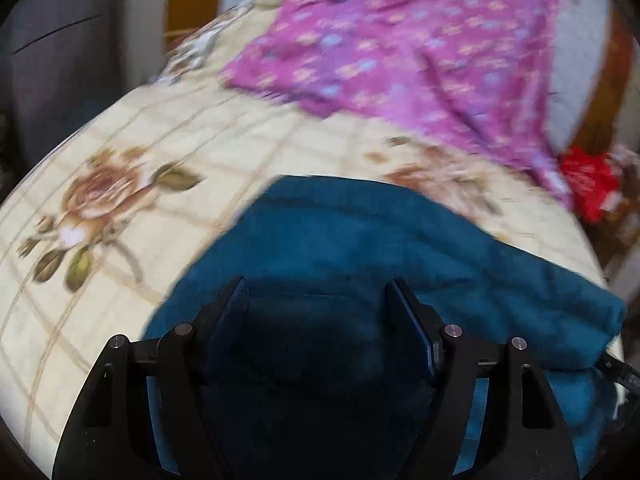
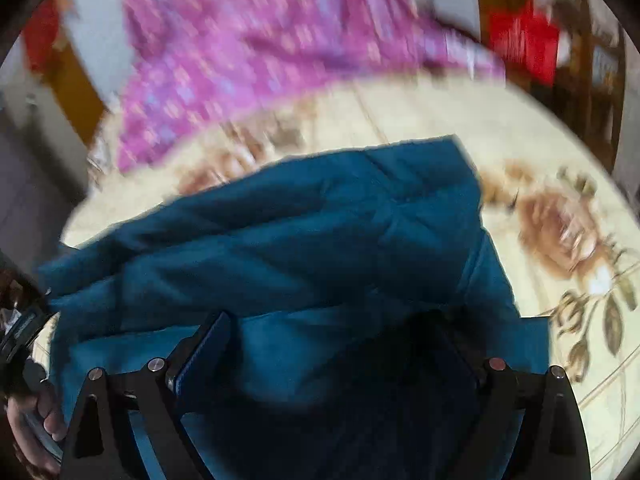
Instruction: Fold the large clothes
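A teal-blue garment (image 1: 360, 232) lies bunched and creased on a cream bedspread with a rose print (image 1: 120, 168). My left gripper (image 1: 318, 292) hovers low over its near part, jaws apart, with shadowed blue cloth beneath and between the fingers (image 1: 236, 300); no pad visibly presses on it. In the right wrist view the same garment (image 2: 300, 232) spreads across the middle. My right gripper (image 2: 340, 324) stands wide open over it, its left finger (image 2: 216, 340) clear and its right finger lost in dark cloth and shadow.
A pink-purple flowered cloth (image 1: 400, 40) (image 2: 240, 40) lies at the far side of the bed. Something red (image 1: 588, 184) (image 2: 524, 40) sits beyond the bed edge near wooden furniture. A hand (image 2: 36, 412) holding the other gripper shows at the lower left of the right wrist view.
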A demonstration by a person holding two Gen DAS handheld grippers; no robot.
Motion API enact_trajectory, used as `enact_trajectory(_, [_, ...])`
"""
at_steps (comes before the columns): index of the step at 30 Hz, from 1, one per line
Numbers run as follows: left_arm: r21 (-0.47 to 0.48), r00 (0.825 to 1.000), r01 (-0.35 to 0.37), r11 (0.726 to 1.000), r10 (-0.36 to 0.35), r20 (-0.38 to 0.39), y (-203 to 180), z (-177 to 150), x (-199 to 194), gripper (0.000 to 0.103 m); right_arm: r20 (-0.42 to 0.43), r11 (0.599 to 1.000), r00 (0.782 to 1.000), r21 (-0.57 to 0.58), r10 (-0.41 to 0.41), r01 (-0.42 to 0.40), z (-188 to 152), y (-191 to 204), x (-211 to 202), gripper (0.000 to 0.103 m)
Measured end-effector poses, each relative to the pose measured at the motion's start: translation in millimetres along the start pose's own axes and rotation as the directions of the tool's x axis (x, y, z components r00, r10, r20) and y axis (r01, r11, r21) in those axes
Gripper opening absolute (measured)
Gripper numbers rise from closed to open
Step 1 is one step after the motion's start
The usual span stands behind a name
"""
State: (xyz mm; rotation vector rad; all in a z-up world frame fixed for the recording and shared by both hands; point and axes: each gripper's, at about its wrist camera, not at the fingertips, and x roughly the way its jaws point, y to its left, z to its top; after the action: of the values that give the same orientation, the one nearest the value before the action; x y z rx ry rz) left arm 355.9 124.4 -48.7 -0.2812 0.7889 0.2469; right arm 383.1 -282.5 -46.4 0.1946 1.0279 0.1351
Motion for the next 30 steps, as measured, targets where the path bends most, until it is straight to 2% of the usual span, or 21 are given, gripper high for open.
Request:
enact_trajectory(2, [-0.049, 0.999, -0.033, 0.998, 0.032, -0.034, 18, 0, 18, 0.072, -0.05, 1.0, 0.999, 0.016, 0.001, 0.0, 9, -13, 26, 0.101])
enact_trajectory(3, [-0.071, 0.998, -0.039, 0.997, 0.036, -0.042, 26, -1, 27, 0.073, -0.043, 1.0, 0.999, 0.015, -0.001, 0.002, 11, -17, 31, 0.103])
enact_trajectory(4, [-0.09, 0.998, -0.048, 0.995, 0.044, -0.046, 33, -1, 33, 0.074, -0.022, 1.0, 1.0, 0.013, 0.005, -0.005, 12, -21, 36, 0.103])
enact_trajectory(7, [-0.173, 0.998, -0.021, 0.985, 0.011, -0.061, 53, -4, 47, 0.078, 0.044, 0.996, 0.997, 0.046, 0.069, -0.071, 14, -37, 49, 0.103])
enact_trajectory(9, [-0.223, 0.996, -0.002, 0.975, -0.016, -0.082, 61, -6, 52, 0.082, 0.064, 0.995, 0.994, 0.051, 0.084, -0.087, 15, -38, 52, 0.103])
enact_trajectory(13, [-0.268, 0.996, 0.015, 0.963, -0.038, -0.084, 67, -8, 51, 0.083, 0.059, 0.994, 0.993, 0.025, 0.105, -0.106, 22, -37, 59, 0.103])
enact_trajectory(17, [-0.268, 0.998, -0.013, 0.963, -0.004, -0.062, 65, -4, 36, 0.082, 0.044, 0.995, 0.994, -0.009, 0.098, -0.098, 28, -37, 65, 0.103])
enact_trajectory(19, [-0.282, 0.999, 0.021, 0.959, -0.029, -0.025, 63, 0, 19, 0.082, 0.038, 0.996, 0.996, -0.017, 0.083, -0.082, 29, -35, 67, 0.103])
enact_trajectory(20, [-0.282, 0.998, 0.066, 0.957, -0.065, 0.012, 58, 4, 4, 0.082, 0.035, 0.997, 0.996, -0.019, 0.076, -0.076, 29, -34, 68, 0.103])
enact_trajectory(22, [-0.248, 0.989, 0.145, 0.958, -0.132, 0.065, 47, 6, -19, 0.082, 0.023, 0.998, 0.998, -0.019, 0.06, -0.06, 29, -33, 67, 0.103])
enact_trajectory(25, [-0.093, 0.973, 0.219, 0.971, -0.209, 0.102, 10, -4, -48, 0.082, -0.031, 0.999, 0.999, -0.04, -0.032, 0.03, 31, -19, 57, 0.103])
enact_trajectory(28, [0.041, 0.972, 0.231, 0.972, -0.233, 0.043, -22, -19, -50, 0.082, 0.039, 0.998, 0.998, -0.028, -0.053, 0.054, 28, -2, 18, 0.103])
enact_trajectory(30, [0.087, 0.971, 0.237, 0.968, -0.235, -0.037, -37, -30, -43, 0.082, 0.094, 1.0, 0.995, -0.01, -0.013, 0.014, 21, 12, -13, 0.103])
